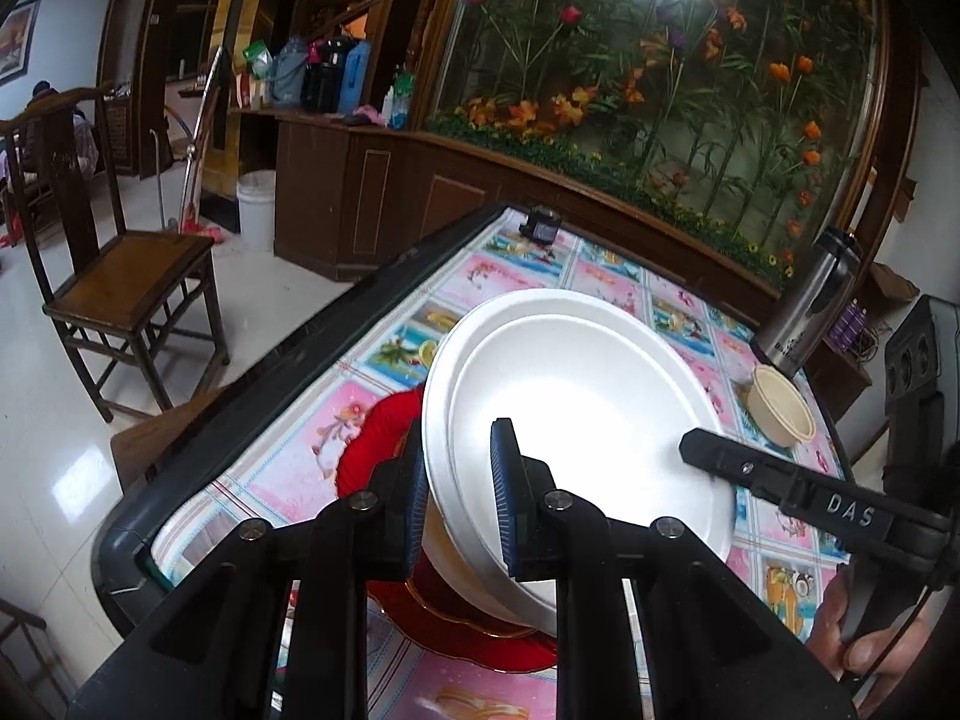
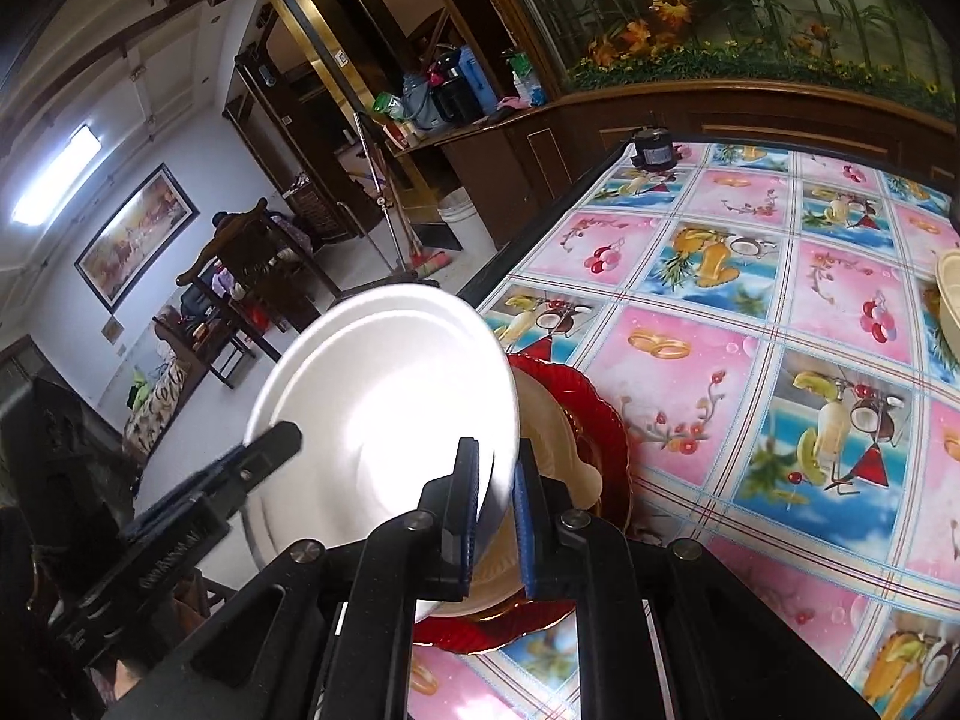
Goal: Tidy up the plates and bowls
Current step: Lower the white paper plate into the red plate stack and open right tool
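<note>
A white foam plate (image 1: 576, 396) hangs tilted over the table, held from two sides. My left gripper (image 1: 459, 498) is shut on its near rim. My right gripper (image 2: 495, 510) is shut on the opposite rim of the white foam plate (image 2: 384, 396); one of its fingers (image 1: 720, 459) shows in the left wrist view, and the left gripper's finger (image 2: 264, 453) shows in the right wrist view. Just below lies a red plate (image 2: 600, 414) with a cream plate (image 2: 555, 438) on it, both partly hidden. A beige bowl (image 1: 780, 411) stands to the right.
A steel flask (image 1: 810, 306) stands behind the beige bowl. A small black object (image 1: 543, 225) sits at the far corner of the patterned table (image 2: 750, 276). A wooden chair (image 1: 126, 282) stands left of the table's dark edge (image 1: 288, 372).
</note>
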